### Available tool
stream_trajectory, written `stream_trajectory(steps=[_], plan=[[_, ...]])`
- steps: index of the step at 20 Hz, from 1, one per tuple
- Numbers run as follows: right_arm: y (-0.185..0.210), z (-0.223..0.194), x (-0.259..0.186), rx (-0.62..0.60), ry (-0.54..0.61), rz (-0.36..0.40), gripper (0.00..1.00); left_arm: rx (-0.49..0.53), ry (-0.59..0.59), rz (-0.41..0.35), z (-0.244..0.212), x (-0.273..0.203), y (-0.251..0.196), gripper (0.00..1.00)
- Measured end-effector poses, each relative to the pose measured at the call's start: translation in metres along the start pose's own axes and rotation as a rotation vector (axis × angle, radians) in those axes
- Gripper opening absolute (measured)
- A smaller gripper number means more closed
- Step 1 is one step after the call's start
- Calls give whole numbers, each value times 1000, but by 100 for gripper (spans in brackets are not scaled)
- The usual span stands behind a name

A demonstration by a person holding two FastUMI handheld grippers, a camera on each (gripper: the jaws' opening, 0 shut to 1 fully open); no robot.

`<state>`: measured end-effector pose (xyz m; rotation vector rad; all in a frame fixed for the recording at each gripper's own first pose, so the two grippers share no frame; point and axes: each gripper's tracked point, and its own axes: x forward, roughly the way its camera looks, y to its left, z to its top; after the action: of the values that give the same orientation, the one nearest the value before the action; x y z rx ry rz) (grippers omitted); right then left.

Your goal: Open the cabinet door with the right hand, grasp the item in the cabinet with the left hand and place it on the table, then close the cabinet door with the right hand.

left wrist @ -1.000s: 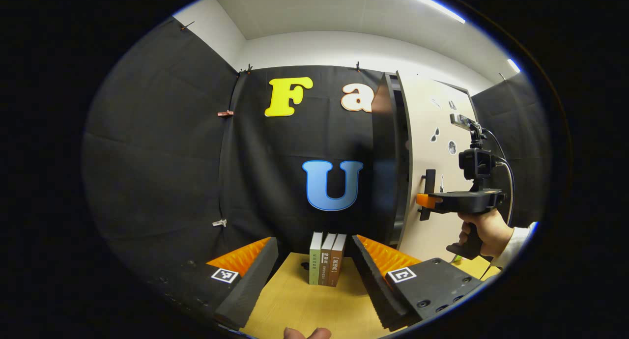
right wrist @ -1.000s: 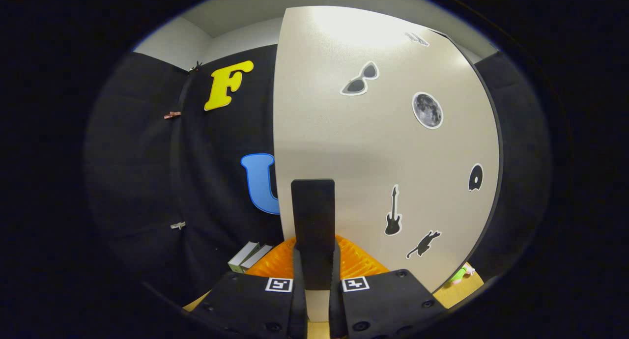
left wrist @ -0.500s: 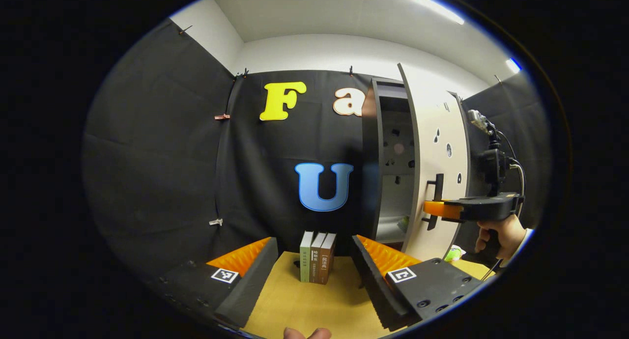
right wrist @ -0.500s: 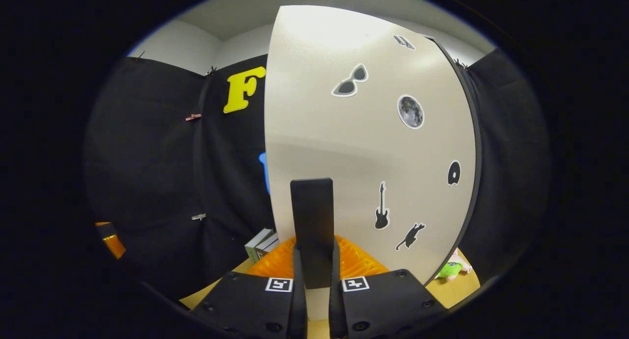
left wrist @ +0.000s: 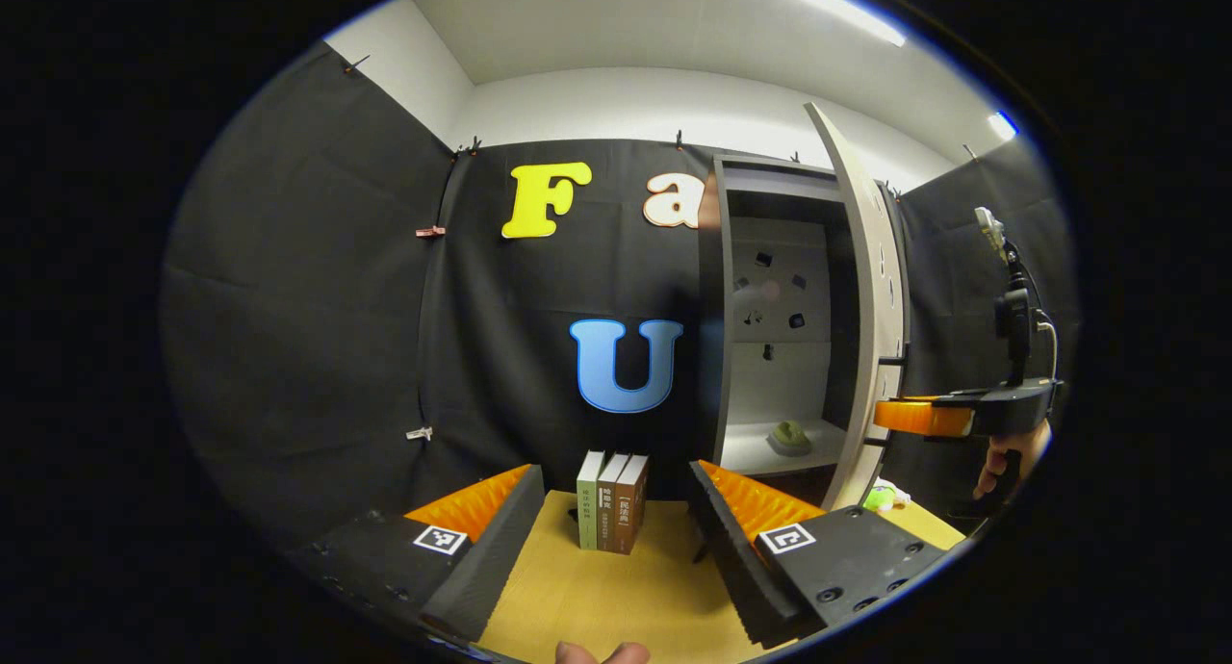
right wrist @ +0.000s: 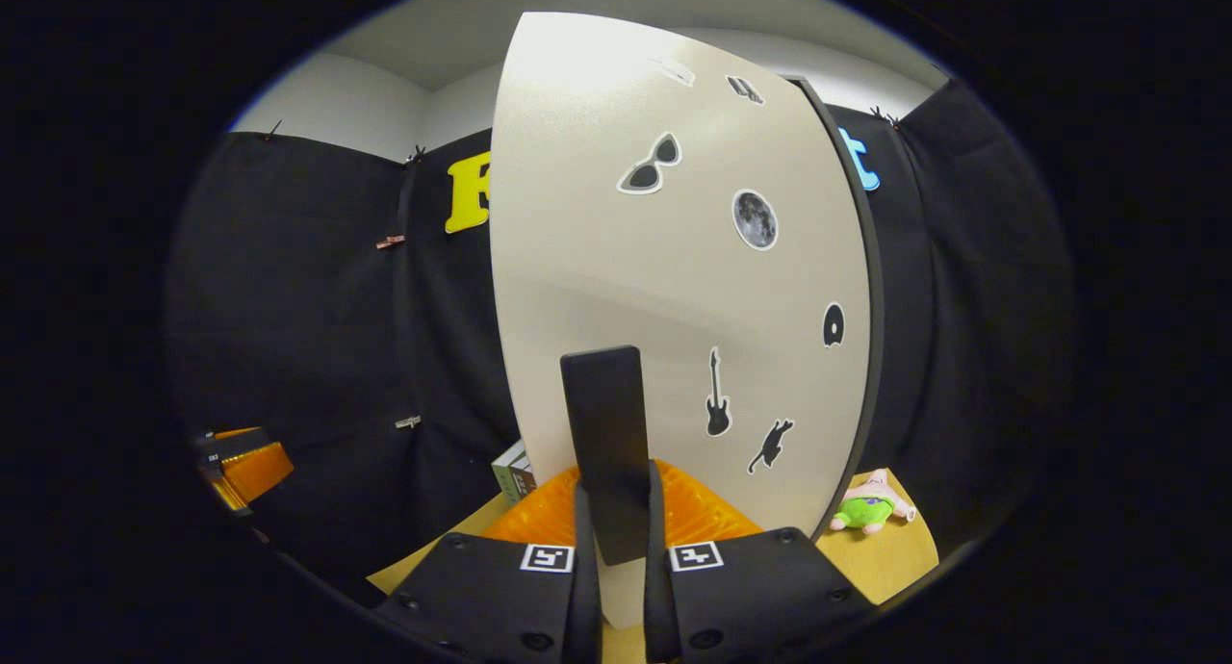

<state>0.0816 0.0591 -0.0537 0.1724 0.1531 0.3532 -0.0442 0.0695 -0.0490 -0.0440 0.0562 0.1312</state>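
Matt, finely speckled laminate covers the cabinet door (right wrist: 616,260), dotted with flat printed stickers (right wrist: 755,219). Its handle (right wrist: 604,447) looks smooth, matt plastic. The table (left wrist: 597,597) shows pale wood grain; a plush toy (right wrist: 863,510) looks soft cloth.

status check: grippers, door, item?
Right gripper shut on door handle, cabinet door swung wide. Left gripper open, over table. Item on cabinet shelf, path looks clear.
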Motion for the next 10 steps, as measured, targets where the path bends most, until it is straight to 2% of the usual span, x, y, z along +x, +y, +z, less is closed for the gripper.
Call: stream_trajectory(steps=[3,10], plan=[[-11,1,-14,0,9,-7,21,-4,-12,-6,4,2,-7,95],[-48,5,-55,2,2,-45,20,-18,-33,-74,11,11,-37,94]])
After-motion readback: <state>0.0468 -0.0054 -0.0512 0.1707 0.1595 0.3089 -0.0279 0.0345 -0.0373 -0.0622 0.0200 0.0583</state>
